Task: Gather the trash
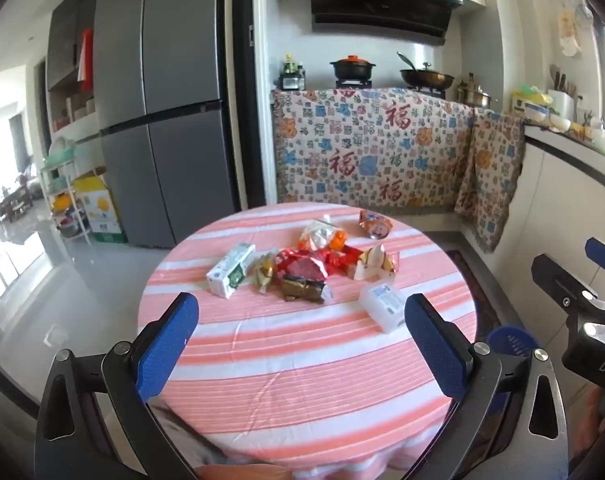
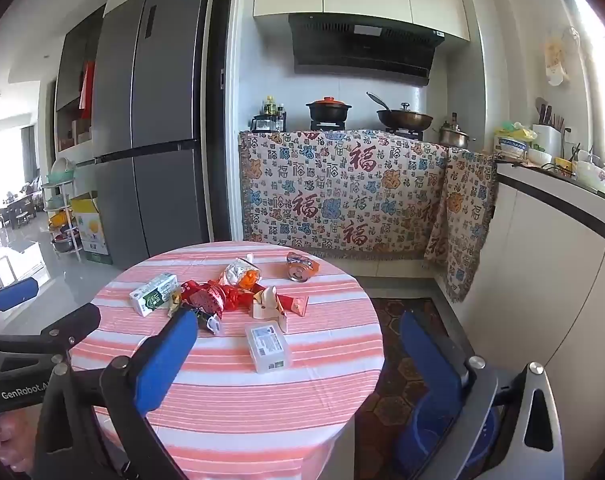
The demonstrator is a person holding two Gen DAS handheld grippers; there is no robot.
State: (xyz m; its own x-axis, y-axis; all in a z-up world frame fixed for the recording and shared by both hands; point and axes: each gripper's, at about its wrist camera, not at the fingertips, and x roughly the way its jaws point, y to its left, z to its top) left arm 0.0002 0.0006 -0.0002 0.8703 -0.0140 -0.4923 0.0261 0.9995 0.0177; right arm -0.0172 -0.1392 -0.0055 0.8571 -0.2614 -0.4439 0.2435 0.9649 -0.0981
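Observation:
Trash lies in a cluster on a round table with a pink striped cloth (image 1: 302, 364) (image 2: 238, 400): a white and green carton (image 1: 230, 269) (image 2: 153, 294), red wrappers (image 1: 306, 264) (image 2: 206, 298), a crushed can (image 1: 375, 224) (image 2: 301, 267), a white plastic box (image 1: 384, 305) (image 2: 268, 346), a folded paper box (image 1: 376, 262) (image 2: 267, 302). My left gripper (image 1: 302, 312) is open and empty above the near table edge. My right gripper (image 2: 298, 340) is open and empty, to the right of the left one, near the white box.
A blue bin (image 1: 510, 340) (image 2: 450, 436) stands on the floor right of the table. A grey fridge (image 1: 162, 100) is at back left, a cloth-covered stove counter (image 1: 374, 148) behind, a white counter (image 2: 562, 248) at right.

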